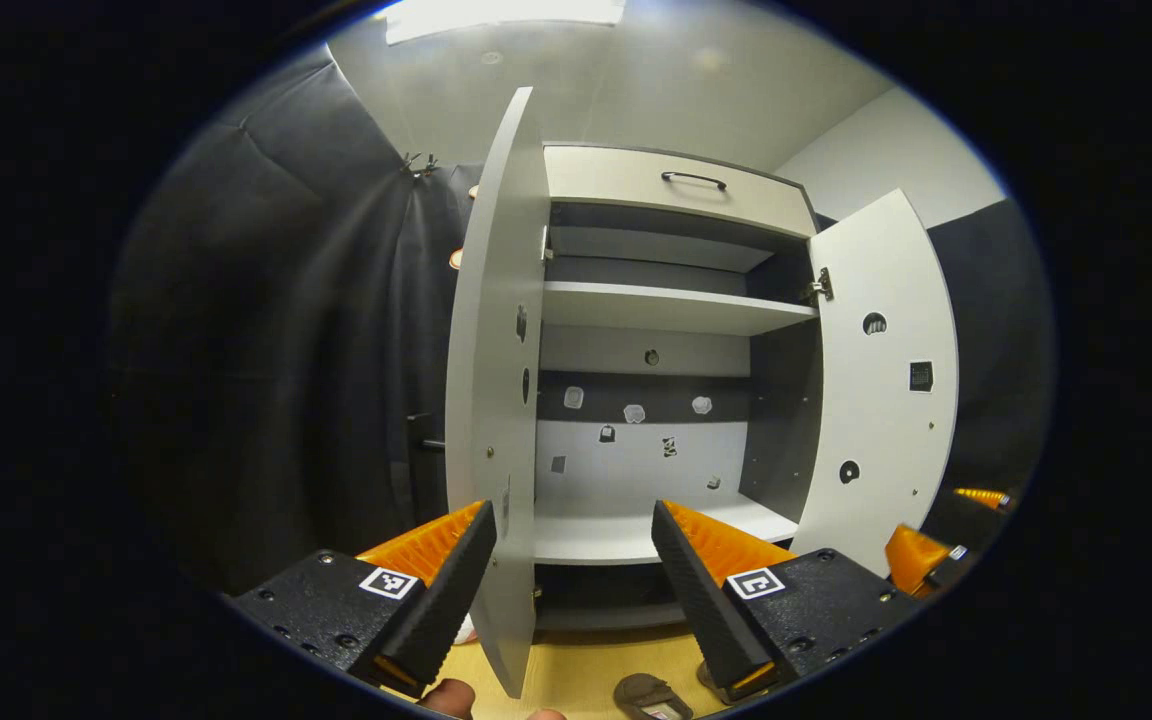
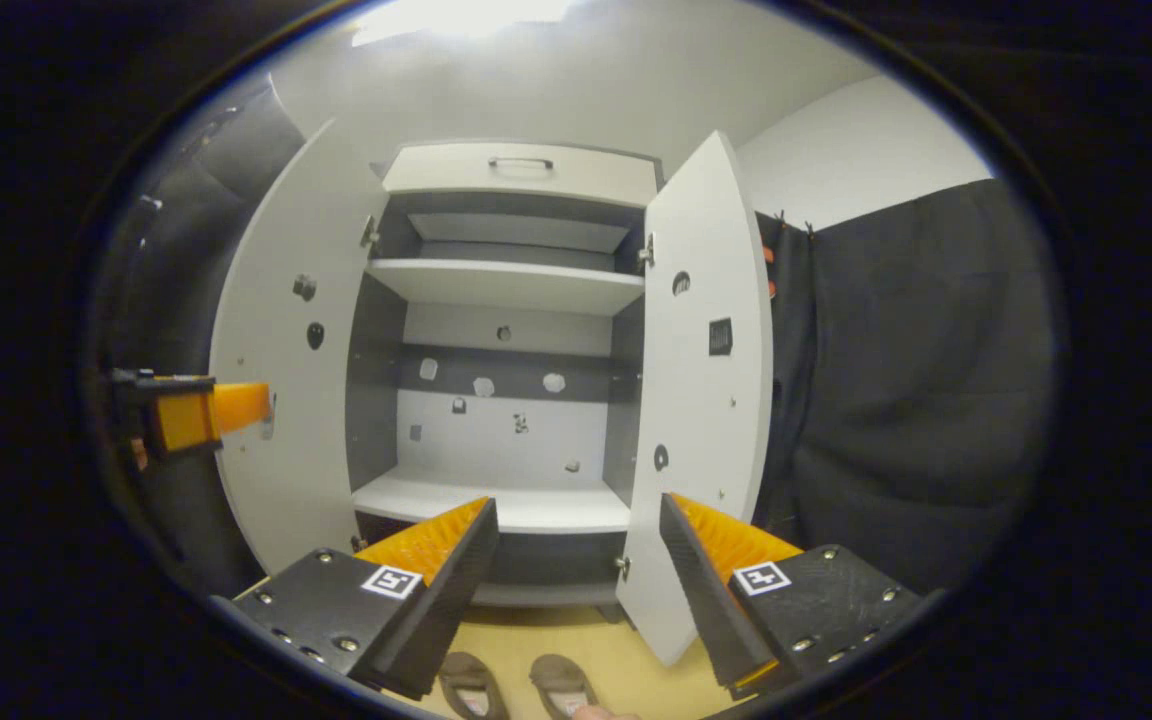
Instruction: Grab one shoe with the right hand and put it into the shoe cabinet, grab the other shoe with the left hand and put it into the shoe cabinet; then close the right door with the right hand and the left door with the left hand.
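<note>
You are at the opening step: nothing is grasped. Your right gripper [image 2: 576,560] has its fingers spread apart and empty, and your left gripper [image 1: 571,560] likewise stands apart and empty. Both shoes [image 2: 516,685] lie side by side on the wooden floor [image 2: 626,650], low before the shoe cabinet [image 2: 511,330], beneath the grippers. The left door [image 2: 286,400] and right door [image 2: 701,400] both stand open, and the lower shelf [image 2: 496,500] is bare. In my judgement, you next tip the right gripper downward and close on one shoe.
</note>
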Demonstrator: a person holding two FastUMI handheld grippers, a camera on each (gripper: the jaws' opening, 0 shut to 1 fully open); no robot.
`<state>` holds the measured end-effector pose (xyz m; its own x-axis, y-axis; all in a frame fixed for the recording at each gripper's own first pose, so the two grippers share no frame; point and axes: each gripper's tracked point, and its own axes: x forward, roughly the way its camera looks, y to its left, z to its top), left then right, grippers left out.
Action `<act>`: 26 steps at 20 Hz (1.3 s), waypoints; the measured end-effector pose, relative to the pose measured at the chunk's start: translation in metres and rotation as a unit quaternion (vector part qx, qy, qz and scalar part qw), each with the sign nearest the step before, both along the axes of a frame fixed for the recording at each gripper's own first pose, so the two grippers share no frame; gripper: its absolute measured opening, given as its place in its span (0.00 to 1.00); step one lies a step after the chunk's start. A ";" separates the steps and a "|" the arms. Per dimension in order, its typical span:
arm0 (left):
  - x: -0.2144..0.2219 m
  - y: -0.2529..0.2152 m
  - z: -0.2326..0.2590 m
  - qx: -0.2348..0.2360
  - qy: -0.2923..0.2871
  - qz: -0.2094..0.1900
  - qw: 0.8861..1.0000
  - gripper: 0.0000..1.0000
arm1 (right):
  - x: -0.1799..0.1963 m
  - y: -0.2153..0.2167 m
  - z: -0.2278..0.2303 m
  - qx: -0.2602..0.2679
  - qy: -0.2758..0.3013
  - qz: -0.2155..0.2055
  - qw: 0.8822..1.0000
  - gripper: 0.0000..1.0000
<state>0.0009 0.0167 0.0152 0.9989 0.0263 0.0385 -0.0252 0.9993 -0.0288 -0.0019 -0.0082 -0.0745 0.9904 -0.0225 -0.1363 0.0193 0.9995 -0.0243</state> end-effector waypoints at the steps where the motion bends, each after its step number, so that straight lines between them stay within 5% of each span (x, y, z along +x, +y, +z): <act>1: 0.000 0.002 0.001 0.001 -0.002 0.002 1.000 0.96 | -0.001 0.001 -0.011 0.001 0.011 0.002 1.000 0.98; 11: -0.001 0.018 -0.004 0.020 0.005 0.010 1.000 0.96 | -0.017 0.009 -0.208 0.027 0.193 0.029 0.980 0.98; 22: -0.006 0.050 -0.011 0.033 0.027 0.078 0.996 0.96 | -0.027 0.025 -0.418 0.019 0.403 0.071 0.912 0.94; 23: -0.008 0.052 -0.013 0.034 0.029 0.084 0.996 0.96 | -0.025 0.027 -0.429 0.020 0.413 0.072 0.908 0.83; 26: -0.015 0.061 -0.021 0.041 0.040 0.101 0.993 0.93 | -0.013 0.031 -0.454 0.022 0.435 0.069 0.897 0.75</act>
<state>-0.0138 0.0778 -0.0060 0.9735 0.2263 -0.0312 -0.2241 0.9725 0.0629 -0.0148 0.0232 -0.5289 0.5013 0.1175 -0.8573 -0.1125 0.9912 0.0700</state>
